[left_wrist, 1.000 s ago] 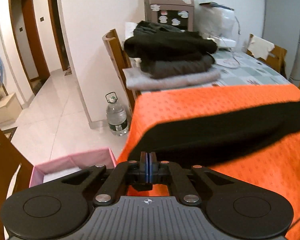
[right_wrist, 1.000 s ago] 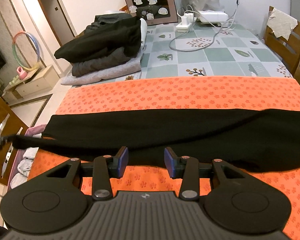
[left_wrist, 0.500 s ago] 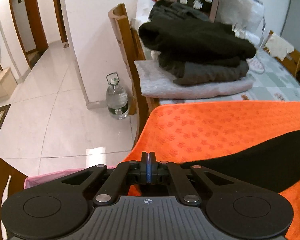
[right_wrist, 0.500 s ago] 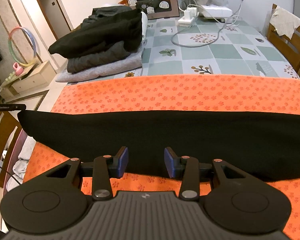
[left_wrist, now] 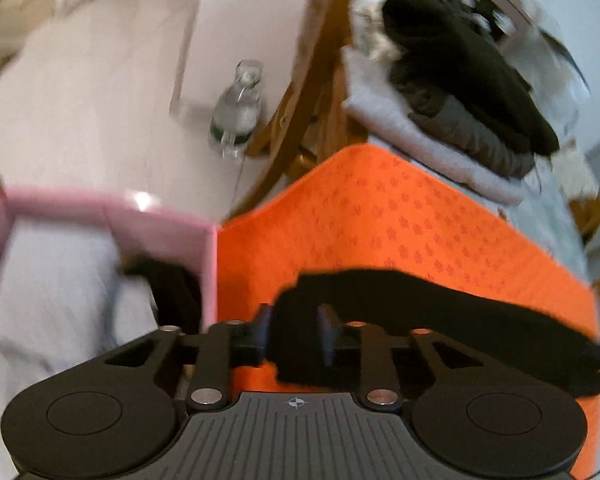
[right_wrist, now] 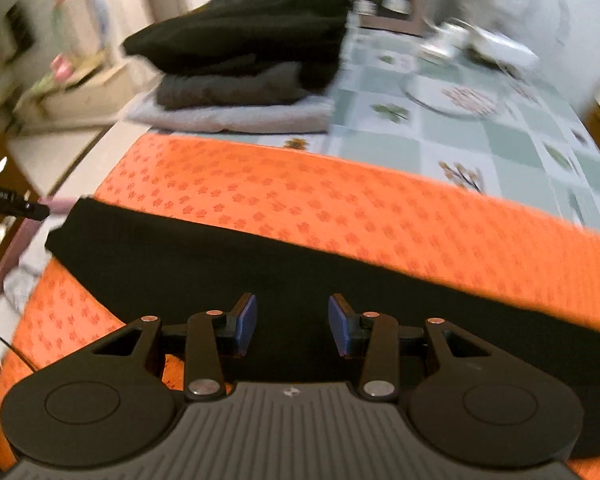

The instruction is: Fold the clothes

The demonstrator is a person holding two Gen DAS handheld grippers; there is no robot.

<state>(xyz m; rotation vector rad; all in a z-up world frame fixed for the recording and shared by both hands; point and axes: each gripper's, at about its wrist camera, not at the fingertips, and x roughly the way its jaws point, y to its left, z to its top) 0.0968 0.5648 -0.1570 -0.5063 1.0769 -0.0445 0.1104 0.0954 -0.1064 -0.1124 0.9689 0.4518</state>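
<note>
A long black garment [right_wrist: 284,276] lies flat across the orange flower-print cloth [right_wrist: 340,208] on the table. My right gripper [right_wrist: 292,324] is open just above the garment's near edge, holding nothing. My left gripper [left_wrist: 294,334] is open at the garment's left end [left_wrist: 380,296], with black cloth between its parted fingers. The left view is blurred. The tip of the left gripper shows at the far left of the right wrist view [right_wrist: 16,206].
A stack of folded dark and grey clothes [right_wrist: 244,72] sits at the table's back left. A pink basket [left_wrist: 112,216] with pale laundry stands on the floor left of the table, beside a water bottle [left_wrist: 236,116] and a wooden chair [left_wrist: 304,92]. Cables lie on the tiled tablecloth [right_wrist: 476,120].
My left gripper was shut on the garment's left end and has opened, tilting down toward the table edge. The garment has settled flat. My right gripper stays open.
</note>
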